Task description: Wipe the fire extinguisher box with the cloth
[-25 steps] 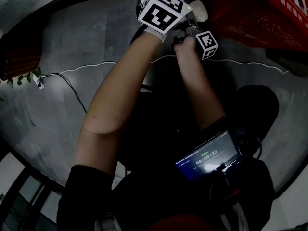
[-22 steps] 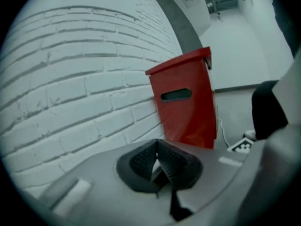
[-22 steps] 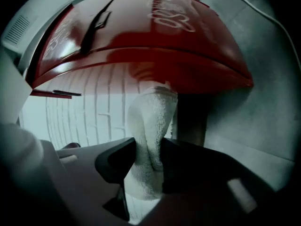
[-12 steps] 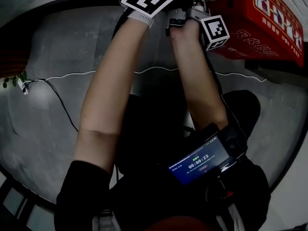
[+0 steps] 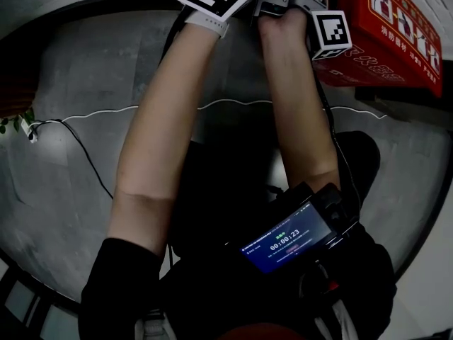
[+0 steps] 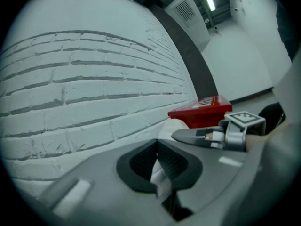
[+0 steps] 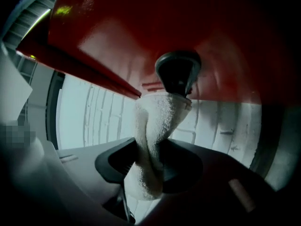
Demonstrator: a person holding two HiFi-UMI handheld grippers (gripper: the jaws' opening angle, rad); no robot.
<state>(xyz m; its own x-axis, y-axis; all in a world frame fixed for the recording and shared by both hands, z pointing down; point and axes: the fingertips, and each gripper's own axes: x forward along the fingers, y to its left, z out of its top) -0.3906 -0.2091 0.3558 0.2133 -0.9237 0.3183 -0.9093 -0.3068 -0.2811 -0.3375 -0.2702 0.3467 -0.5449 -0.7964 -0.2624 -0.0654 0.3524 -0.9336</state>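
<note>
Head view: both bare forearms reach to the top edge of the frame; the glossy red rectangular fire extinguisher box (image 5: 396, 30) fills the upper right corner, standing on the grey concrete floor (image 5: 92, 69) against the white painted brick wall (image 6: 84, 79).

Right gripper (image 7: 151, 150): jaws clamped on the white terry cloth (image 7: 155, 121); the cloth is twisted into a thick rope between the pads; it runs up the centre of the right gripper view and its upper end lies against the red face of the box; a dark rounded shape (image 7: 178, 72) sits at that upper end, identity not clear.

Left gripper (image 6: 157, 149): jaws nearly together, pinching a thin white strip of the same cloth at lower centre of its view; more of the cloth bulges just past the jaw tips, beside the right gripper at centre right; the box shows red behind them, near the wall.

Head view, other items: black-and-white marker cubes (image 5: 331, 34) on both grippers along the top edge; a black handheld screen with a lit timer (image 5: 290, 239) at lower centre right; a thin white cable (image 5: 127, 110) runs across the floor at mid height; green leaves (image 5: 13, 122) at the left edge.
</note>
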